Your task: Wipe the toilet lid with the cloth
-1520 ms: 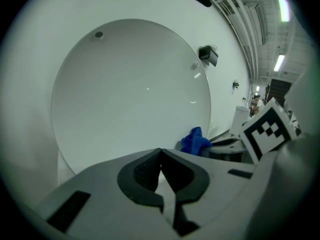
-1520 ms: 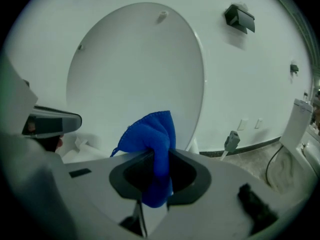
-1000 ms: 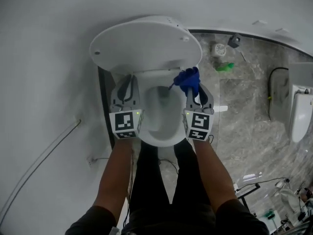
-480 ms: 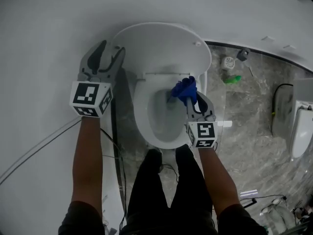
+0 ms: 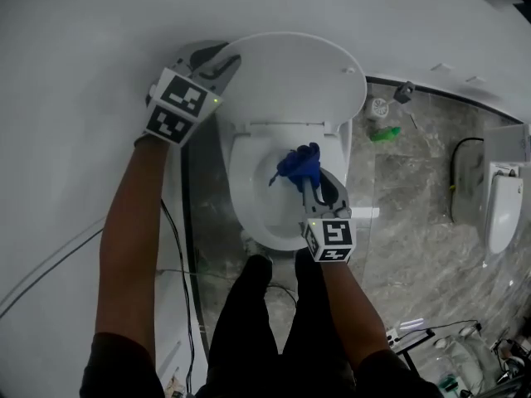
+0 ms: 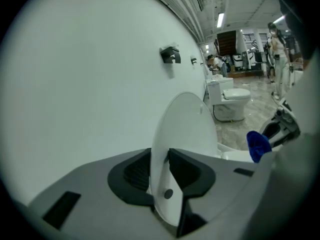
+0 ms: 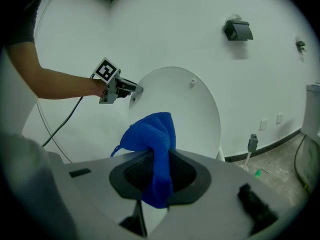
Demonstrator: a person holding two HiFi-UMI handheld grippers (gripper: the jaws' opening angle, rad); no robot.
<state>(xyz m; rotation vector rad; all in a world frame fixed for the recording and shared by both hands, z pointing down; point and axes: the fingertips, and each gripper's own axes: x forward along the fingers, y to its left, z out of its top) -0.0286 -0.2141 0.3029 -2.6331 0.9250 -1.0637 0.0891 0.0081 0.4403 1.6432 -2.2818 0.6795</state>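
Your left gripper (image 5: 214,60), upper left of the head view, has just been closing its jaws. They pinch the raised toilet lid (image 5: 290,77) at its left edge. Your right gripper (image 5: 311,185), mid-frame above the bowl (image 5: 245,197), is clenched on the blue cloth (image 5: 299,164), which is not touching the lid.

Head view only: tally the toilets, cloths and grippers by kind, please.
Toilets: 2, the near toilet and the far toilet
Cloths: 1, the blue cloth
Grippers: 2; left gripper, jaws just closed further, on the toilet lid; right gripper holds the blue cloth
Total: 5
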